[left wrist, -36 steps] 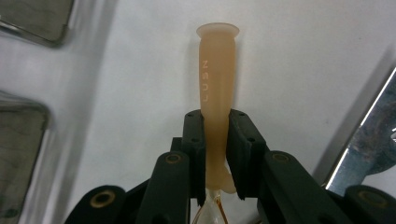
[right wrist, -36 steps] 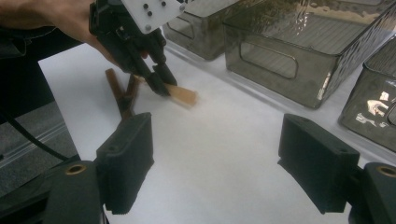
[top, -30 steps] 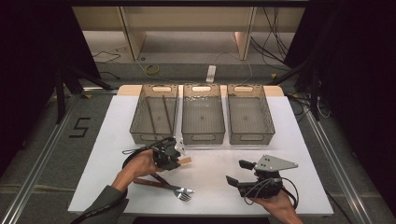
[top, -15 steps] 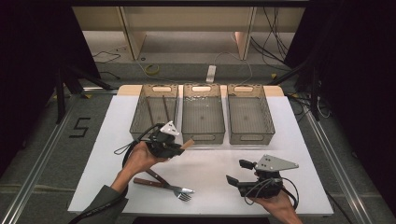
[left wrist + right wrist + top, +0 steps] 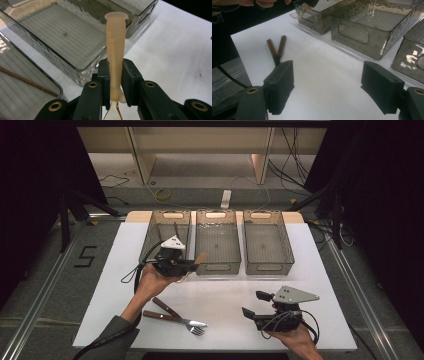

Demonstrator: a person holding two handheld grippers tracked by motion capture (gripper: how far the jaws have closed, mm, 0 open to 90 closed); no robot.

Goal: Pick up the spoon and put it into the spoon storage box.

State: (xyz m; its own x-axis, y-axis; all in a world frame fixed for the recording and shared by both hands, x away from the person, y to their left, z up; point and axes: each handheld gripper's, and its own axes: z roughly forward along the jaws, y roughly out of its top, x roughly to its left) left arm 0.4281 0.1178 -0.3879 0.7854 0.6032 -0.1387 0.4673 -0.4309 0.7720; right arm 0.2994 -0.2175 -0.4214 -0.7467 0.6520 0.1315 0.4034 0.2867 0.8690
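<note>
My left gripper hangs above the table just in front of the left bin, shut on a beige plastic spoon. In the left gripper view the spoon's handle stands up between the jaws of the gripper, and its bowl end is hidden below them. The middle bin lies just beyond it. My right gripper rests near the table's front right, open with nothing in it. Seen from the right gripper view, its jaws stand wide over bare white table.
Three clear bins stand in a row at the back: left, middle and right. The left one holds a thin brown stick. Two brown-handled forks lie crossed near the front left, also seen in the right gripper view.
My left gripper has risen from beside the forks and moved back toward the bins with the spoon in it. The right gripper has kept still.
</note>
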